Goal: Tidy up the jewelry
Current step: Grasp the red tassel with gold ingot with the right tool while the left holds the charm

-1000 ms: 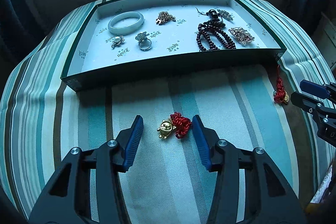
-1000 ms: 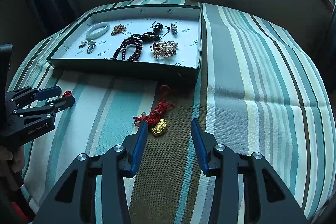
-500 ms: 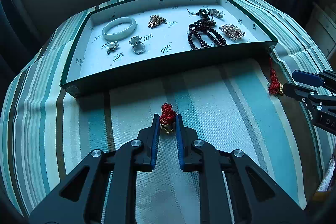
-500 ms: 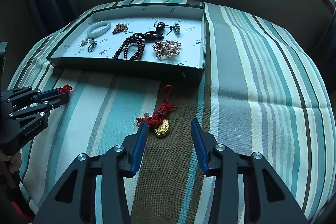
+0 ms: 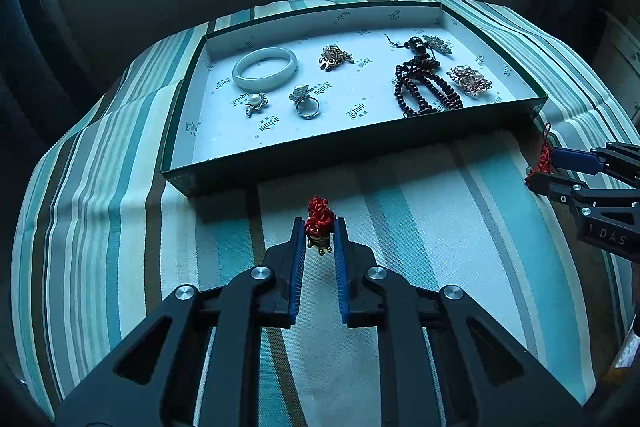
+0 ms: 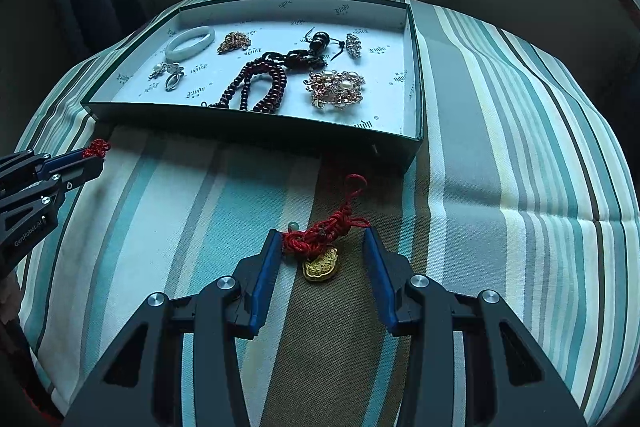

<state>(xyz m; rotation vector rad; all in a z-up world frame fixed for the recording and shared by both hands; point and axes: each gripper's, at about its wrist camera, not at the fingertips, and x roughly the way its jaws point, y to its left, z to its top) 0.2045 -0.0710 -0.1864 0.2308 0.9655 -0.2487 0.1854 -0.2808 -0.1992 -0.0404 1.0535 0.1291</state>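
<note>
My left gripper point(image 5: 319, 231) is shut on a red knotted charm point(image 5: 319, 218) with a small gold pendant hanging between the pads, low over the striped cloth in front of the tray. The same gripper point(image 6: 95, 158) shows at the left edge of the right wrist view with the red knot point(image 6: 97, 148) at its tip. My right gripper point(image 6: 321, 234) stands open over a second red cord charm point(image 6: 326, 230) with a gold lock pendant point(image 6: 321, 268) lying flat on the cloth. That cord's left end lies close to the left pad.
A green tray with white lining point(image 5: 360, 143) sits just beyond both grippers. It holds a white bangle point(image 5: 265, 68), a ring point(image 5: 307, 105), a pearl brooch point(image 5: 256, 103), a dark red bead strand point(image 5: 424, 95) and a crystal brooch point(image 5: 468, 81). Striped cloth point(image 6: 500, 167) covers the rounded table.
My left gripper went from open around the red charm to shut on it. The right gripper stayed open over the gold lock charm.
</note>
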